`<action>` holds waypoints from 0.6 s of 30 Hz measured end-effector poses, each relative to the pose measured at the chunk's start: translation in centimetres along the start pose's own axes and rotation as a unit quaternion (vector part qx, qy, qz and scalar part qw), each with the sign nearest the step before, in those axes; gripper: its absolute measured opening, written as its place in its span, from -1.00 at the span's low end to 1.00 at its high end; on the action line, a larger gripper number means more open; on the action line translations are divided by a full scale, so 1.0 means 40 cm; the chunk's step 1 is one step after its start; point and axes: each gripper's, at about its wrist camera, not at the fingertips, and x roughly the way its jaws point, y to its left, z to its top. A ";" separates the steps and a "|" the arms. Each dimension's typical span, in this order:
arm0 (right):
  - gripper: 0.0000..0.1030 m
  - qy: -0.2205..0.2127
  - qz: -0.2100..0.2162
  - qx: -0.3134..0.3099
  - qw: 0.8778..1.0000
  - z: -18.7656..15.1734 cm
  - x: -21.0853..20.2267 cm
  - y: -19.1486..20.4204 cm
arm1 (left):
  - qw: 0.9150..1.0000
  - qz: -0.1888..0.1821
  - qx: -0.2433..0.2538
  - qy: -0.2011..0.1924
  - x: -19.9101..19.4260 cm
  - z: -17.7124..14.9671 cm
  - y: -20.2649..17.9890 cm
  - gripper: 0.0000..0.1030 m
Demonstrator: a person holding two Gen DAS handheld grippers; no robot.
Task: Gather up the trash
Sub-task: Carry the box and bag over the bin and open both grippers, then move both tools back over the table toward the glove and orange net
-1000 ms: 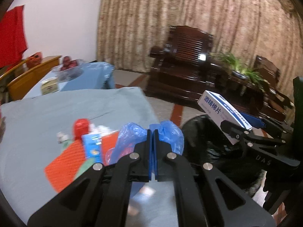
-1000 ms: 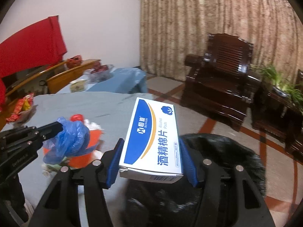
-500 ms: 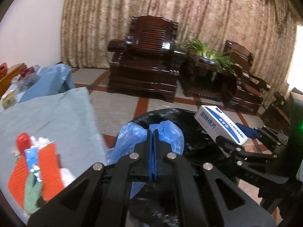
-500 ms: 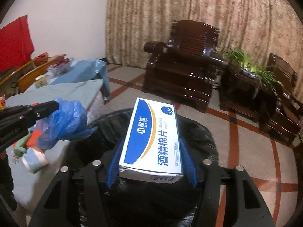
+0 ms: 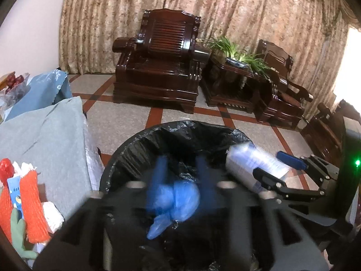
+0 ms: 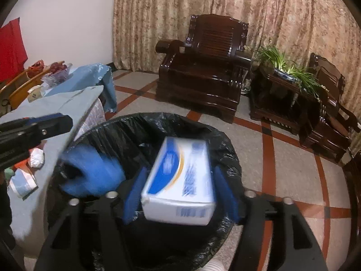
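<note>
Trash released over the bin

Both the left claw and right claw are seen spread apart; the blue bag and white box are blurred, loose above the black-lined bin beside the bench.

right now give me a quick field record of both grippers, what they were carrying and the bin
left gripper: open, blurred, over the bin mouth
right gripper: open, fingers apart, clear of the box sides
crumpled blue plastic bag: loose, within the bin mouth, free of the left fingers
white and blue cardboard box: between the right fingers, blurred, over the bin
black-lined trash bin: on the floor beside the table, under both items
grey cloth-covered table: orange mesh and wrappers remain
</note>
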 end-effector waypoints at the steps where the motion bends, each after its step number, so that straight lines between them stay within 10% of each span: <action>1: 0.35 -0.001 -0.003 -0.001 1.000 -0.001 0.000 -0.001 | 1.000 0.000 -0.002 0.000 -0.004 0.001 0.005 -0.15; 9: 0.89 -0.028 0.010 -0.001 1.000 0.007 -0.027 0.014 | 0.997 0.066 -0.021 -0.031 -0.088 -0.012 0.078 0.71; 18: 0.89 -0.051 0.066 -0.014 0.996 0.034 -0.054 0.127 | 0.983 0.162 -0.068 -0.061 -0.249 -0.046 0.234 0.79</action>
